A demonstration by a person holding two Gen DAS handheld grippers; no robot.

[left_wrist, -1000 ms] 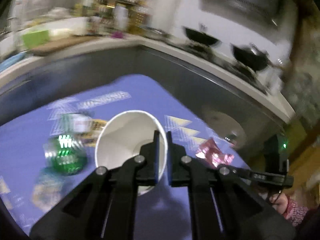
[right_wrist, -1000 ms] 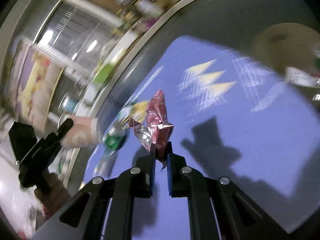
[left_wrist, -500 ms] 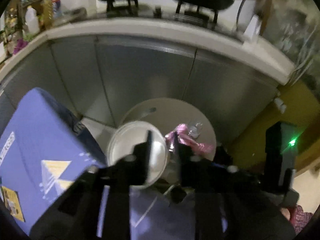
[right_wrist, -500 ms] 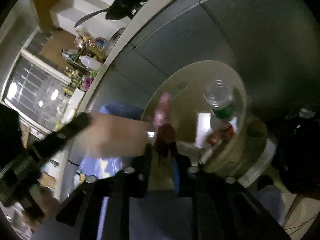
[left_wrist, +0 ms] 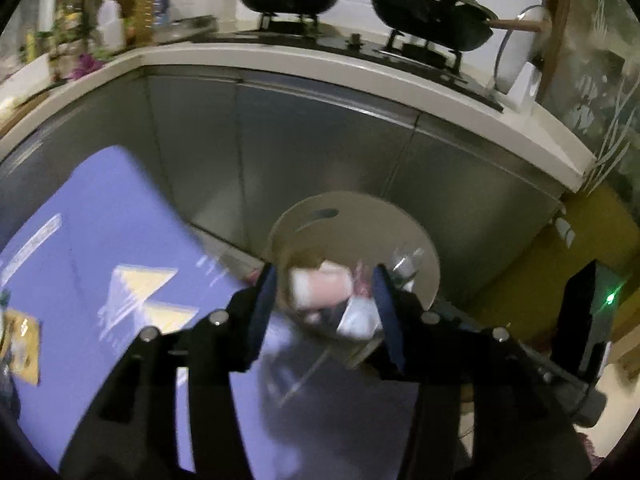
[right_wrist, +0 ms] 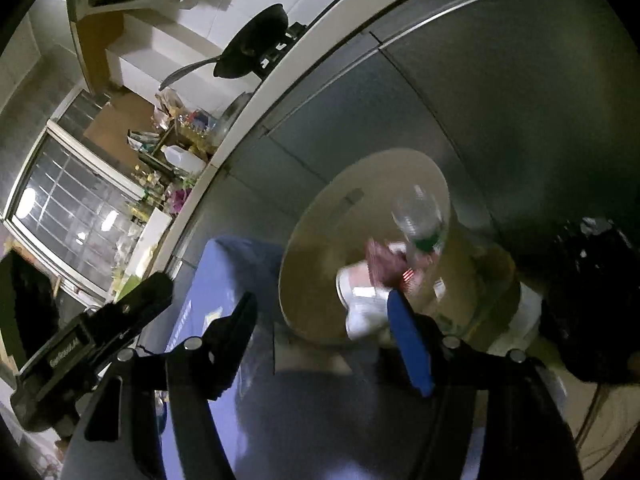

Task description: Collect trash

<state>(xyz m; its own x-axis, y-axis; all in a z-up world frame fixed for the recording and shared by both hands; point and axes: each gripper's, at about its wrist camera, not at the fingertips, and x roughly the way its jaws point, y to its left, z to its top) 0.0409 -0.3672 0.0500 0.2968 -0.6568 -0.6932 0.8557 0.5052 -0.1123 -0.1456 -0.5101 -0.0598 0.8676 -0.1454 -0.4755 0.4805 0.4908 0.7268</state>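
1. Steel cabinet fronts (left_wrist: 312,152) back a round bin (left_wrist: 424,256) beside the blue desk (left_wrist: 100,264).
2. Left gripper (left_wrist: 324,300) and right gripper (right_wrist: 320,320): fingers apart, holding nothing.
3. Paper cup (left_wrist: 320,288), blurred, and pink wrapper (right_wrist: 382,266) lie inside the bin.

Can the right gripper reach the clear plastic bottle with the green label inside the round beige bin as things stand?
Probably yes. The right gripper hangs above the round beige bin with its jaws wide open and empty, and the bin has no lid. The clear plastic bottle lies near the far wall, beyond the white paper cup.
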